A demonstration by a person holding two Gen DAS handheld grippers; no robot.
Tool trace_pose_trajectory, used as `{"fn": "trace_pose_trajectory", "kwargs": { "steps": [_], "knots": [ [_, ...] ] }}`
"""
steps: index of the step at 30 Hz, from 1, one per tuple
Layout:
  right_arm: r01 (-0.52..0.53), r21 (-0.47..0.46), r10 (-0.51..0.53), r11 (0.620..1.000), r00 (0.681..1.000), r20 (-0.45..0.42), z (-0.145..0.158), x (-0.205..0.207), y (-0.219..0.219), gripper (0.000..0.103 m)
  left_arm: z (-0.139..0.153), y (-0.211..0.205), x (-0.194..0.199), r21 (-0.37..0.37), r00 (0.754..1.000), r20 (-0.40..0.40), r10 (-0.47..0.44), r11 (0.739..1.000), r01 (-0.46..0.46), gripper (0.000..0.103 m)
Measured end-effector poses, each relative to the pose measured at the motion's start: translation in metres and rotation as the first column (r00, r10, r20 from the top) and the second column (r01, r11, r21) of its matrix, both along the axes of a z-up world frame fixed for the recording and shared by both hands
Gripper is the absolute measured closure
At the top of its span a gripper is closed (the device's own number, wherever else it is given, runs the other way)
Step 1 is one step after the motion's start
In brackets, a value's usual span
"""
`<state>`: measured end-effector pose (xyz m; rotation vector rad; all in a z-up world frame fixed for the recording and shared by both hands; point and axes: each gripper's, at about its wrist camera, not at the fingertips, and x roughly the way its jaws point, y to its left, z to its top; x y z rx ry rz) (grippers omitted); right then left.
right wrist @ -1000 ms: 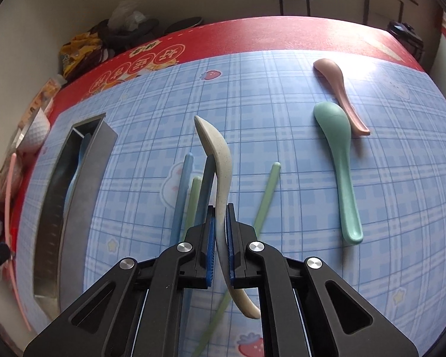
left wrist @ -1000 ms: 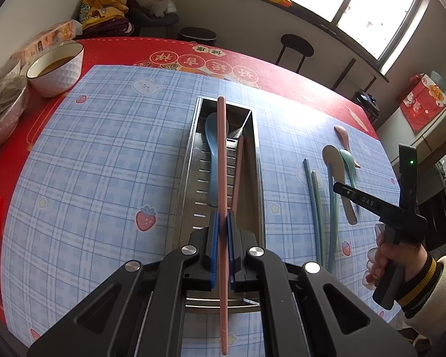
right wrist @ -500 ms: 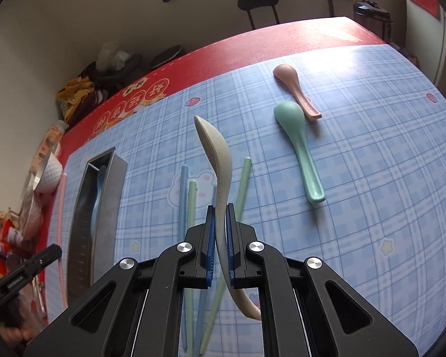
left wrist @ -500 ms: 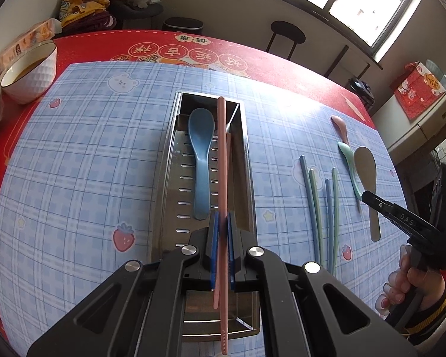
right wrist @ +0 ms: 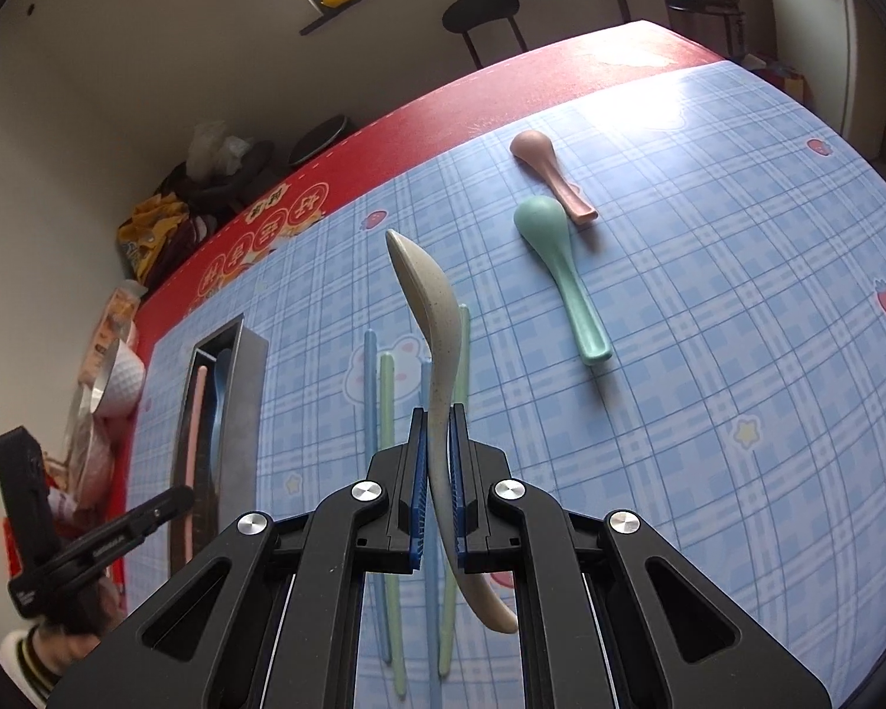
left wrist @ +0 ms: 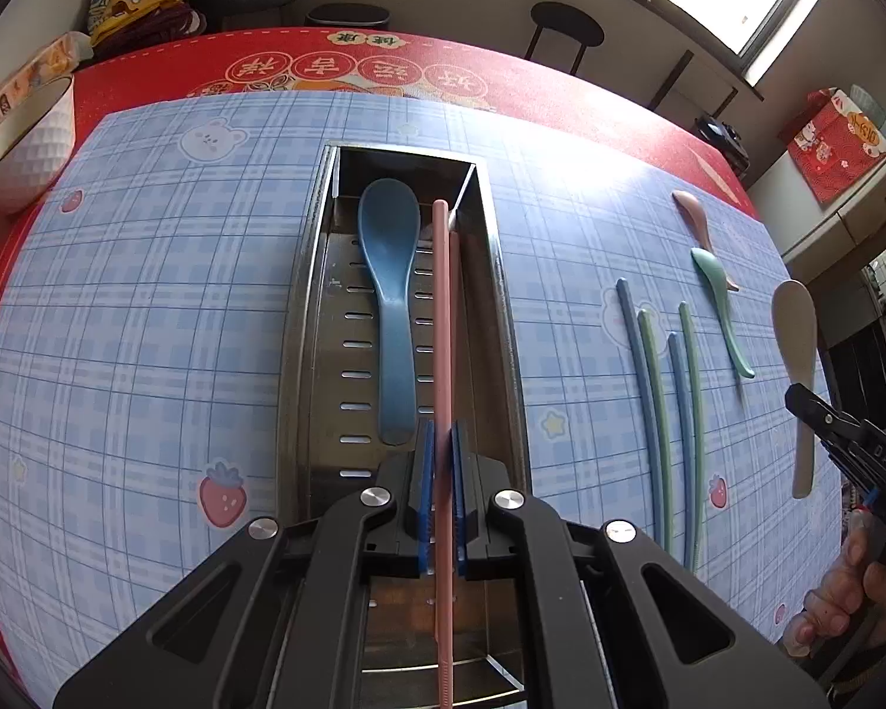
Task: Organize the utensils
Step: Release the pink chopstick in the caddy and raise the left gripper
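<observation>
Left tool [left wrist: 441, 490] is clamped on a pink chopstick [left wrist: 441, 319], held lengthwise right over the steel utensil tray [left wrist: 505, 295] so the stick lines up with the tray's long axis — looks like a straight drop-in. A second pink chopstick [left wrist: 456, 295] already lies along the tray's right wall and a blue spoon [left wrist: 391, 301] sits left of it, so the free slot is the narrow strip between them; hence the parallel hold.

Right tool [right wrist: 437, 484] is pinched on a beige spoon [right wrist: 428, 319] at mid-handle, bowl forward and clear of the table [right wrist: 709, 354]. Mid-handle grip keeps it balanced for the carry; probably next for the tray.

Tray sits mid-table, long axis toward the far edge. Not yet sorted, nearer the right edge: two blue chopsticks [left wrist: 638, 354] and two green chopsticks [left wrist: 655, 390] lying roughly parallel, a teal spoon [right wrist: 561, 272] and a pink spoon [right wrist: 546, 168] nearer the far-right corner, its handle end just beside the teal bowl.

White bowl [left wrist: 26, 136] at the far-left edge, not involved.
</observation>
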<state>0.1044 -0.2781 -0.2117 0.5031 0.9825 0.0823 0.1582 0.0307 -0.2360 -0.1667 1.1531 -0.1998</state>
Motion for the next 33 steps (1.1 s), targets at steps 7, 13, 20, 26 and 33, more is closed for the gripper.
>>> {"fn": "trace_pose_trajectory", "kwargs": {
  "steps": [7, 13, 20, 26, 33],
  "knots": [
    [0.036, 0.015, -0.036, 0.999, 0.999, -0.005, -0.001, -0.017, -0.010, 0.096, -0.013, -0.008, 0.016, 0.036, 0.999, -0.033, -0.035, 0.999, 0.037, 0.097],
    [0.086, 0.035, -0.086, 0.996, 0.996, -0.005, 0.000, -0.030, -0.024, 0.096, -0.019, -0.007, 0.020, 0.036, 0.998, -0.053, -0.033, 0.999, 0.035, 0.097],
    [0.093, 0.049, -0.092, 0.994, 0.996, -0.012, -0.002, -0.035, -0.026, 0.096, -0.017, -0.010, 0.021, 0.031, 0.998, -0.051, -0.030, 0.999, 0.031, 0.097],
    [0.070, 0.062, -0.070, 0.996, 0.998, -0.009, -0.001, -0.033, -0.019, 0.096, -0.002, -0.006, 0.015, 0.029, 0.999, -0.017, -0.036, 0.999, 0.036, 0.097],
    [0.026, 0.083, -0.026, 0.996, 1.000, -0.003, 0.000, -0.028, -0.004, 0.096, 0.023, 0.000, -0.004, 0.037, 0.999, 0.047, -0.013, 0.999, 0.011, 0.082]
  ]
}}
